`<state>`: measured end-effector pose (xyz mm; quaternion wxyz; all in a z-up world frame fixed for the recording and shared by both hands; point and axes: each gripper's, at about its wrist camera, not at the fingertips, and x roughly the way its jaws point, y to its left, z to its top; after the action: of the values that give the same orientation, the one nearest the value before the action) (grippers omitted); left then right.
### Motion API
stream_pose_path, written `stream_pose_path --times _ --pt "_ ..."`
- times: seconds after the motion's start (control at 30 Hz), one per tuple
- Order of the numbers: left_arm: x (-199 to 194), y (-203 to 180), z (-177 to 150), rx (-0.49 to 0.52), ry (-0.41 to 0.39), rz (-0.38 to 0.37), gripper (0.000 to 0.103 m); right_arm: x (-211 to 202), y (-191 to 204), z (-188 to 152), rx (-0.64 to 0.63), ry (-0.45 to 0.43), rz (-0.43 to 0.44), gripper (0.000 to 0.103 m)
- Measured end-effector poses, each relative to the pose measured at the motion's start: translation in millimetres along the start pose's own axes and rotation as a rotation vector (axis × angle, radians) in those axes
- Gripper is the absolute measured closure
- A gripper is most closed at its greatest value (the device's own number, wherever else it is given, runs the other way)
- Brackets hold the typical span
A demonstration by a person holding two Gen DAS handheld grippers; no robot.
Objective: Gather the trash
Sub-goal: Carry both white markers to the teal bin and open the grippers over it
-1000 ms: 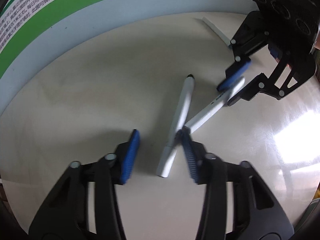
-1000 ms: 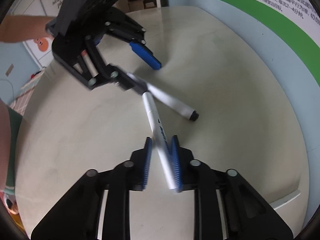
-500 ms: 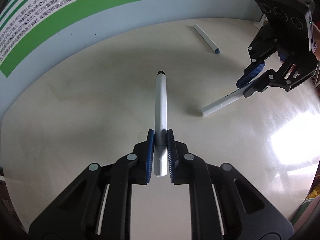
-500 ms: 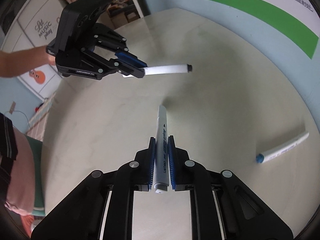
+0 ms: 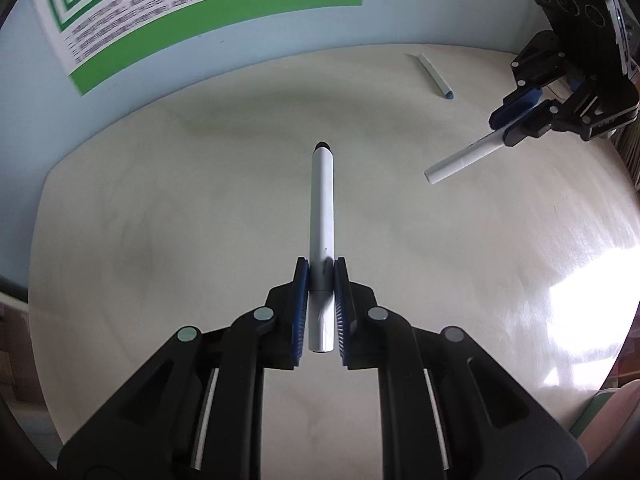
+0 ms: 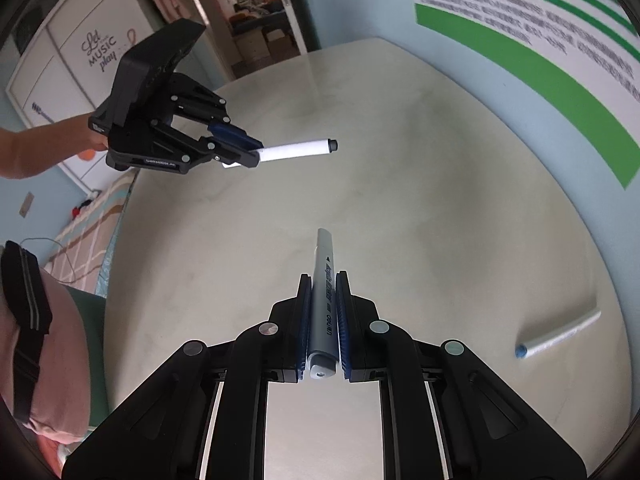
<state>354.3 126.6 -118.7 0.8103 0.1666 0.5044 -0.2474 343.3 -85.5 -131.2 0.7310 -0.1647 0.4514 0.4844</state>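
Observation:
My left gripper (image 5: pixel 321 270) is shut on a white marker with a black tip (image 5: pixel 322 216), held above the round beige table (image 5: pixel 160 240); it also shows in the right wrist view (image 6: pixel 298 149), in the left gripper (image 6: pixel 256 150). My right gripper (image 6: pixel 323 280) is shut on a grey marker with printed lettering (image 6: pixel 325 280), also lifted; it shows in the left wrist view (image 5: pixel 460 162), in the right gripper (image 5: pixel 506 128). A third white marker with a blue cap (image 5: pixel 434 75) lies on the table near the wall, and it shows in the right wrist view (image 6: pixel 558 336).
A light blue wall with a green-striped poster (image 5: pixel 200 12) borders the table. A white cupboard (image 6: pixel 80 60) and a doorway (image 6: pixel 256 8) stand beyond the table's far edge. The person's body (image 6: pixel 44 360) is at the left of the right wrist view.
Both grippers closed on the two crossed markers, lifted them off the table and drew apart. The blue-capped marker has not moved.

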Motion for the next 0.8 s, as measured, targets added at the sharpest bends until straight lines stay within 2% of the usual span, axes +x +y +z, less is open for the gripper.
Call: stream_pose_path --times 0.23,0.5,0.63,0.8 --pt "-34 21 -40 -0.088 0.0 0.071 0.092 20 48 46 -0.121 0.027 0.064 0.09" --pt "-93 55 -120 -0.228 -0.01 0.179 0.092 67 119 99 -0.276 0.081 0.173 0.09" --pt "-121 72 -175 -0.336 -0.013 0.232 0.092 99 171 131 -0.375 0.111 0.238 0.09" --pt "-161 86 -264 -0.491 -0.006 0.304 0.092 141 246 169 -0.505 0.152 0.318 0.09"
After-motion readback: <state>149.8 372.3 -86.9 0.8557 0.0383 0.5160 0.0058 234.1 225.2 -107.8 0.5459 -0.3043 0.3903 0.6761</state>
